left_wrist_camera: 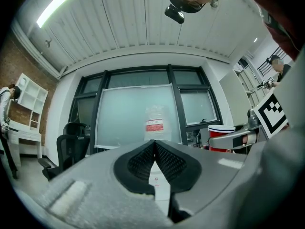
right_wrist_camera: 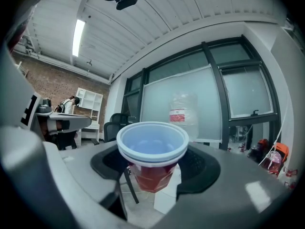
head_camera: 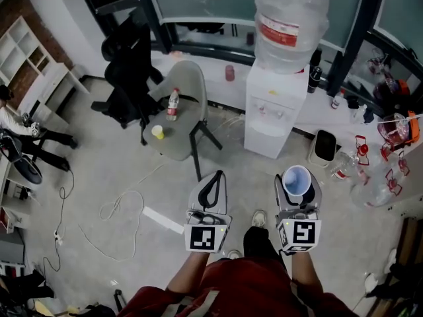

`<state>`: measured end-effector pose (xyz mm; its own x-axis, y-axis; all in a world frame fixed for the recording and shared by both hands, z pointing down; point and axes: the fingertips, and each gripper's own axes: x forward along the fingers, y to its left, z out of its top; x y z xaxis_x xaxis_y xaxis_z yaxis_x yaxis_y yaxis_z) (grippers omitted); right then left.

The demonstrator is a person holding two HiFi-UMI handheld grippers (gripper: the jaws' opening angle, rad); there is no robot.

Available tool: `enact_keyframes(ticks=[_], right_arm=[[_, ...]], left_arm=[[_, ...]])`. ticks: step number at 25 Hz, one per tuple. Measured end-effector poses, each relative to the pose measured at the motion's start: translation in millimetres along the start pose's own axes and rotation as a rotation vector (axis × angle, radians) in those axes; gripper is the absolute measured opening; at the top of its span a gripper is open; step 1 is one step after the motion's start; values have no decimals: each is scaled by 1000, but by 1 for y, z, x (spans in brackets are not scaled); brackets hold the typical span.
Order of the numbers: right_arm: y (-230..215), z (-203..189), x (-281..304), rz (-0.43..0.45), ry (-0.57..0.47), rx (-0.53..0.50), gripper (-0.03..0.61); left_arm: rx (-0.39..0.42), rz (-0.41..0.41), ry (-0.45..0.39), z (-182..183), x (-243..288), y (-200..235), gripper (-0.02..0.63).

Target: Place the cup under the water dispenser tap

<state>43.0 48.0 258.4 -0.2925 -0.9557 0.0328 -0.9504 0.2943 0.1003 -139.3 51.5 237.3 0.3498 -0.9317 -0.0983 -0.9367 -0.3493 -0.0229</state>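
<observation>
A red cup point(right_wrist_camera: 152, 161) with a white rim and pale blue inside stands upright between the jaws of my right gripper point(right_wrist_camera: 155, 168), which is shut on it. From the head view the cup point(head_camera: 296, 181) shows from above, held in my right gripper point(head_camera: 297, 189) over the floor, well short of the white water dispenser point(head_camera: 272, 111) with its big bottle point(head_camera: 289, 25). My left gripper point(head_camera: 210, 191) is beside it, its jaws shut with nothing between them. In the left gripper view the left gripper point(left_wrist_camera: 155, 163) points towards the dispenser bottle point(left_wrist_camera: 155, 123); the cup point(left_wrist_camera: 220, 137) shows at the right.
A grey chair point(head_camera: 175, 114) with a bottle point(head_camera: 172, 104) and a small yellow cup point(head_camera: 157, 132) stands left of the dispenser. A black office chair point(head_camera: 129, 71) is behind it. Cables point(head_camera: 115, 210) lie on the floor at left. Bottles and red items point(head_camera: 380, 170) crowd the right side.
</observation>
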Motion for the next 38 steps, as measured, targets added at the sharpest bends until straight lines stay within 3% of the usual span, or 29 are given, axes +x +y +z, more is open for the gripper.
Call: enact_keyframes(ticks=[11,19,26,38], right_arm=[[-93,-23,99,44,6,38,301],[-109,-70,145,112,40,66,302],[-95,-138,193,150,124,73,302],[-48,-299,288,129,194,62,302]], left_arm=[[15,14,36,-25,137,-25,-3],[50,29,75,-65,180,-30,-2],[34,7,112,-130,212,-12,-3],[4,-44,167,-303,257,55,-2]])
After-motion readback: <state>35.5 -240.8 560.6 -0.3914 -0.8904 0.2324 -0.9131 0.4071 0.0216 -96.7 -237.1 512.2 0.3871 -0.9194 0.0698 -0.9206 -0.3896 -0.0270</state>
